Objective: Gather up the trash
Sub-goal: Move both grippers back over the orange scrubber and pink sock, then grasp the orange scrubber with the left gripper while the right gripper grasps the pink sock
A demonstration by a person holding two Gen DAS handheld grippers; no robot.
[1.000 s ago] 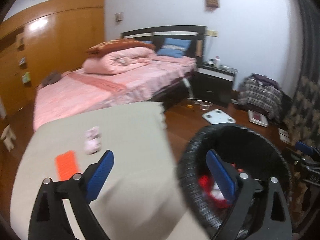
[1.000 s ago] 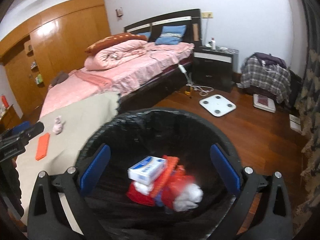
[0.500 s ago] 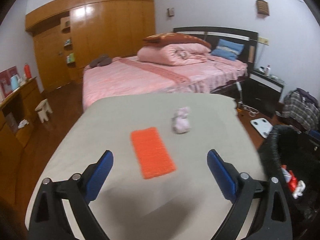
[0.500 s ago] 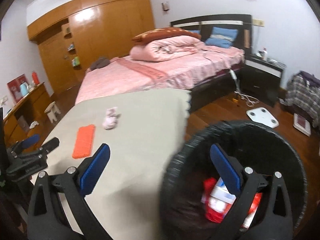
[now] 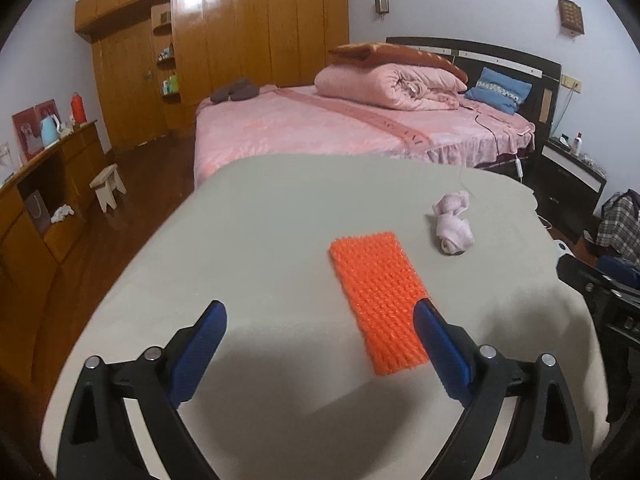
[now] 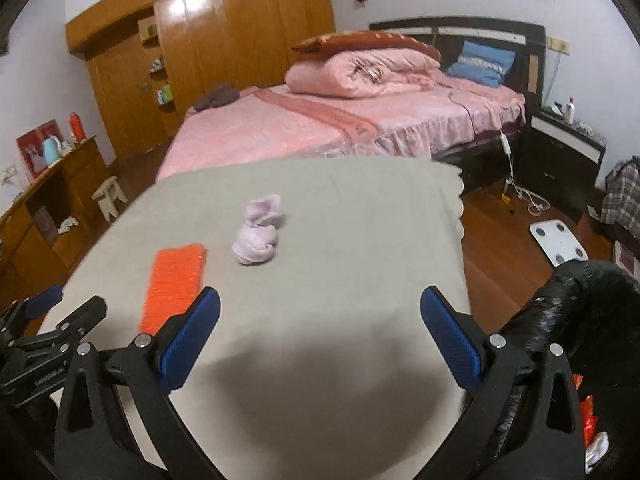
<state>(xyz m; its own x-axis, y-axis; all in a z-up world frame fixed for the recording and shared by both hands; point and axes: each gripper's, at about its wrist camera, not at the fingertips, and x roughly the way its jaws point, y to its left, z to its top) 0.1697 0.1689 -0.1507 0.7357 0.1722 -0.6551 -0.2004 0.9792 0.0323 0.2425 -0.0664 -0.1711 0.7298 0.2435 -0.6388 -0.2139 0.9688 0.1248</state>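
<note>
The table cloth (image 5: 260, 240) looks matt and smooth, while the orange pad (image 5: 378, 300) on it has a coarse, knitted-looking weave. The pink wad (image 6: 258, 236) seems soft crumpled cloth, the bin liner (image 6: 560, 300) glossy black plastic, and the wardrobe (image 5: 248, 40) polished wood.

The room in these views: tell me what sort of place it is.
A bedroom in a home, most likely. A bed with a pink cover and rolled pink quilt stands by a wall of brown wooden wardrobes, with a dark bedside cabinet beside the headboard.
</note>
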